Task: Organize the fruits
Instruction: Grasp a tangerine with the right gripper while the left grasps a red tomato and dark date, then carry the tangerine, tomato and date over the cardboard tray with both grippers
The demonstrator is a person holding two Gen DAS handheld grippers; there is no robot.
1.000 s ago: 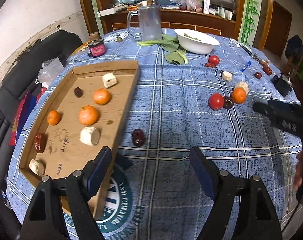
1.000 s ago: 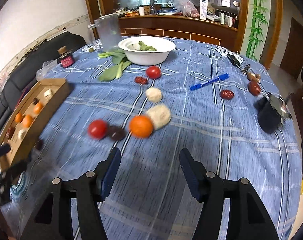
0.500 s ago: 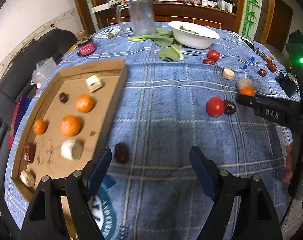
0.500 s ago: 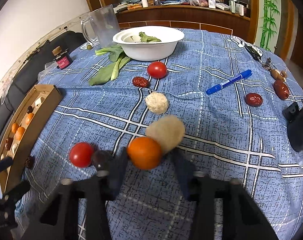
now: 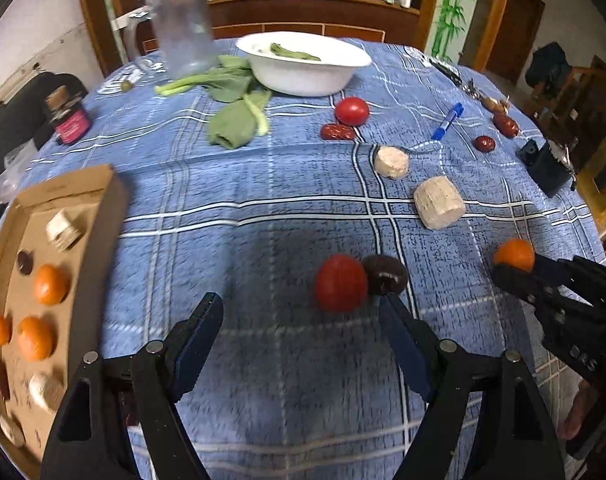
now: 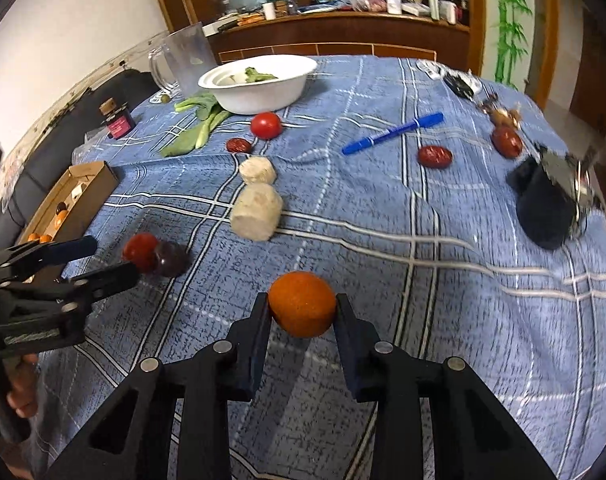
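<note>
A: Fruits, mostly: where do they lie?

B: Several oranges (image 5: pixel 49 284) and pale chunks sit in the cardboard tray (image 5: pixel 111 200) at the left edge of the surface (image 5: pixel 283 184), which looks like the collecting place. The rest are scattered on the blue cloth: a near tomato (image 5: pixel 340 282) touching a dark plum (image 5: pixel 385 275), two white cylinders (image 5: pixel 439 202), a far tomato (image 5: pixel 351 111) by the white bowl (image 5: pixel 303 64), and some red dates (image 6: pixel 435 156) farther right.

A: And the right claw (image 6: pixel 303 308)?

B: Clamped on an orange (image 6: pixel 302 304), one finger on each side, gripping it across its middle. The fruit looks just clear of the cloth, though I can't be certain. Held so, I judge it is bound for the tray with the other oranges.

A: The left claw (image 5: pixel 303 320)?

B: Spread wide and holding nothing. Its right finger tip sits just beside the plum, and the near tomato lies ahead between the fingers. That wide spread suits taking the tomato, probably the next pick.
</note>
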